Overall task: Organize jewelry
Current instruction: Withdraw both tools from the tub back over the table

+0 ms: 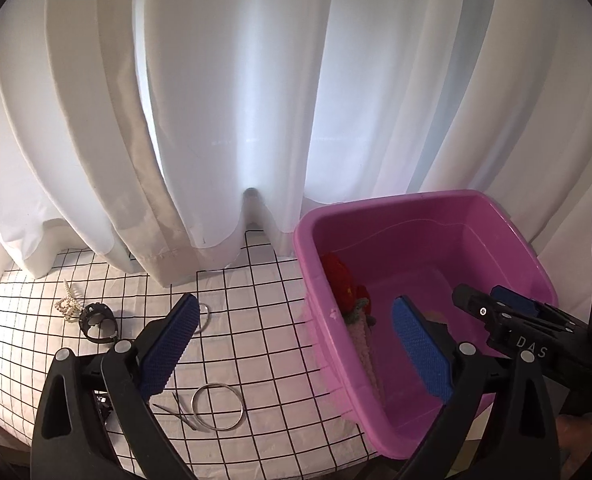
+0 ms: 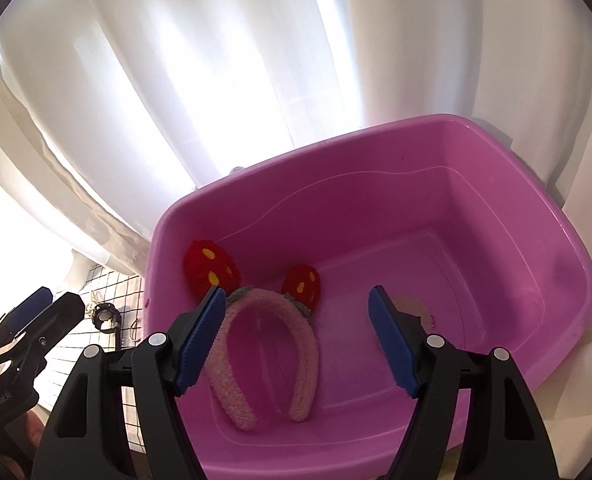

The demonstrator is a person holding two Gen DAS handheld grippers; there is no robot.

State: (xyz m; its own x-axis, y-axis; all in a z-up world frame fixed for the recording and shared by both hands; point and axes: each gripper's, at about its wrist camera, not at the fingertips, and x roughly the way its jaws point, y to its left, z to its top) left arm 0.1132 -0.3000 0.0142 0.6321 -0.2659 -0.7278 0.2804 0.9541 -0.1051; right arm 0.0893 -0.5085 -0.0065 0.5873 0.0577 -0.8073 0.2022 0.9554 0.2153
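Note:
A pink plastic tub stands on the checked cloth; it also shows at the right of the left wrist view. A fluffy pink headband with two red strawberry ears lies inside it, also seen in the left wrist view. My right gripper is open and empty above the tub, over the headband. My left gripper is open and empty, straddling the tub's left wall. On the cloth lie a silver bangle, a thin hair clip, a black watch, a pearly piece and a second ring.
White curtains hang behind the table and touch the checked cloth. The right gripper reaches into the left wrist view over the tub. The left gripper shows at the left edge of the right wrist view.

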